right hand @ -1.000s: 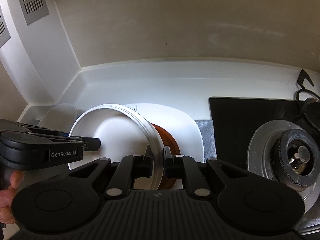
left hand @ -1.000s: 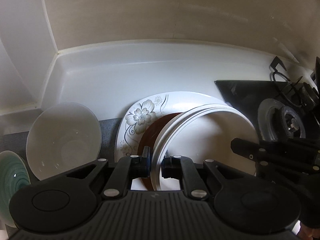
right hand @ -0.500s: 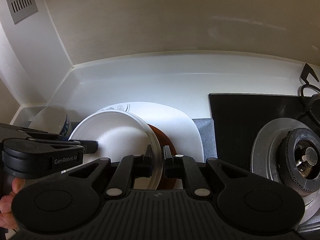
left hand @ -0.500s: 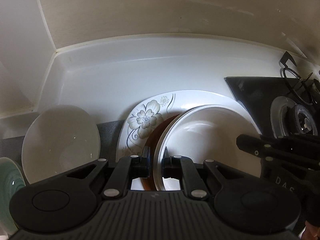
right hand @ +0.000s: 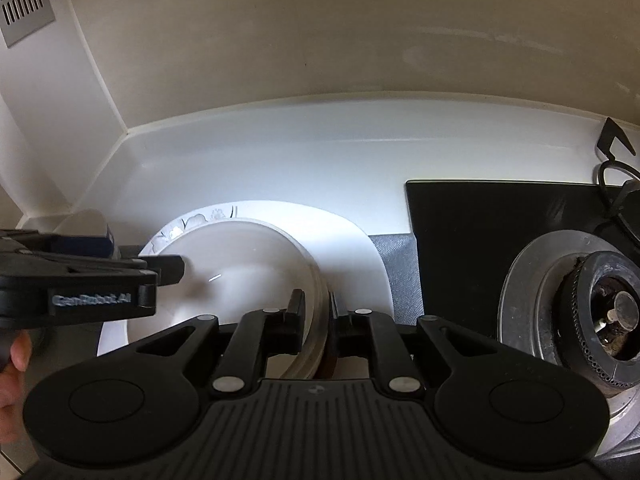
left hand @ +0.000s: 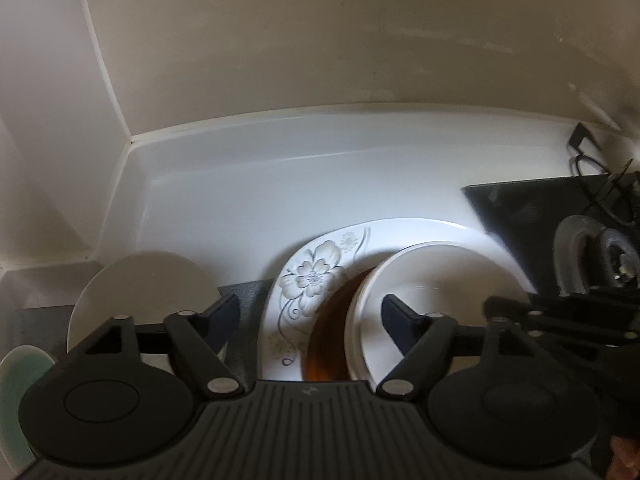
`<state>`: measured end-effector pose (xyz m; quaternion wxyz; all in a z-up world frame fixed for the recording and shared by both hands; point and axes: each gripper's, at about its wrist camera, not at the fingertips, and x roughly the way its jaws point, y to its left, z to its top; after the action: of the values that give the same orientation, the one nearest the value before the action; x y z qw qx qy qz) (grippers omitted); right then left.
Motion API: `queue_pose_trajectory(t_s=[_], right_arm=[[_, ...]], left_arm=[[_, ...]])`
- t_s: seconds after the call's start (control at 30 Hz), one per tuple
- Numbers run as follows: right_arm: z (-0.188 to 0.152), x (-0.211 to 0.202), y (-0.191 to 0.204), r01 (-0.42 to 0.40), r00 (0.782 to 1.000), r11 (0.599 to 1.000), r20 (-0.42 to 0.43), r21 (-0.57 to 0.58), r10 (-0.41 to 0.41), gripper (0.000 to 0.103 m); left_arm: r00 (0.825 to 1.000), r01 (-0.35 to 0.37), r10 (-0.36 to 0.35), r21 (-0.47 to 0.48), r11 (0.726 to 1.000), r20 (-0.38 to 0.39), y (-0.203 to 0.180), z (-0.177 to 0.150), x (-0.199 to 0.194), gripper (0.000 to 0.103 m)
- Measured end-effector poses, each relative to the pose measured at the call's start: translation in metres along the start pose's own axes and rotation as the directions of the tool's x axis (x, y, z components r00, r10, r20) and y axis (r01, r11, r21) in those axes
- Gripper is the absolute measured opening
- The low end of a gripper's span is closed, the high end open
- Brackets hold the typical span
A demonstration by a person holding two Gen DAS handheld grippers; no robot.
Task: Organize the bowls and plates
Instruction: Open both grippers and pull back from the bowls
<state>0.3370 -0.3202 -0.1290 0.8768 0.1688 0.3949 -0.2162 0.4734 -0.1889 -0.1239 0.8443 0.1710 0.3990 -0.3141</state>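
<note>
A white bowl (left hand: 432, 280) (right hand: 240, 256) with a ridged rim lies on a brown plate (left hand: 328, 332), which lies on a large floral plate (left hand: 312, 276) (right hand: 344, 240). My left gripper (left hand: 310, 318) (right hand: 144, 257) is opening wide. One finger hangs over the bowl's inside and the other left of the floral plate, and neither presses on anything. My right gripper (right hand: 316, 308) is still shut on the bowl's near right rim, its jaws just starting to open. The brown plate is mostly hidden under the bowl.
Another white bowl (left hand: 140, 292) and a green plate (left hand: 16, 380) stand at the left. A grey mat (right hand: 396, 260) lies under the plates. To the right is a black hob (right hand: 480, 232) with a gas burner (right hand: 600, 312). White walls close off the back and left.
The white bowl has come down from a tilt to lie flat on the brown plate. My left gripper's jaws have sprung wide and let go of its rim. The right gripper keeps its hold.
</note>
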Motion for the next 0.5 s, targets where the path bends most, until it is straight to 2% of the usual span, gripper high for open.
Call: queue_pose_trajectory(t_s=[0.03, 0.1, 0.17, 0.23, 0.3, 0.37, 0.5], right_arm=[[0.000, 0.000, -0.001, -0.001, 1.000, 1.000, 0.000, 0.006, 0.001, 0.020], [0.001, -0.005, -0.003, -0.002, 1.000, 1.000, 0.009, 0.027, 0.002, 0.037], [0.001, -0.015, -0.004, 0.008, 0.999, 0.999, 0.048, 0.039, -0.010, 0.066], [-0.001, -0.029, -0.004, 0.020, 0.995, 0.999, 0.095, 0.029, -0.023, 0.073], [-0.003, -0.045, -0.003, 0.032, 0.991, 0.999, 0.129, 0.027, -0.035, 0.075], [-0.007, -0.060, -0.001, 0.033, 0.988, 0.999, 0.152, 0.028, -0.037, 0.082], [-0.017, -0.086, 0.009, 0.023, 0.985, 1.000, 0.169, 0.011, -0.024, 0.084]], left_arm=[[1.000, -0.013, 0.013, 0.002, 1.000, 0.013, 0.000, 0.000, -0.004, 0.091], [0.998, -0.032, 0.032, 0.005, 0.999, 0.053, 0.001, -0.001, -0.014, 0.103], [0.996, -0.032, 0.032, -0.002, 0.999, 0.087, 0.004, -0.002, -0.026, 0.103], [0.994, -0.030, 0.030, -0.006, 1.000, 0.102, 0.007, -0.005, -0.036, 0.103], [0.994, -0.029, 0.031, -0.020, 0.999, 0.107, 0.012, -0.010, -0.045, 0.103], [0.995, -0.013, 0.017, -0.042, 0.999, 0.097, 0.017, -0.015, -0.053, 0.103], [0.996, 0.001, 0.005, -0.066, 0.998, 0.092, 0.025, -0.034, -0.073, 0.103]])
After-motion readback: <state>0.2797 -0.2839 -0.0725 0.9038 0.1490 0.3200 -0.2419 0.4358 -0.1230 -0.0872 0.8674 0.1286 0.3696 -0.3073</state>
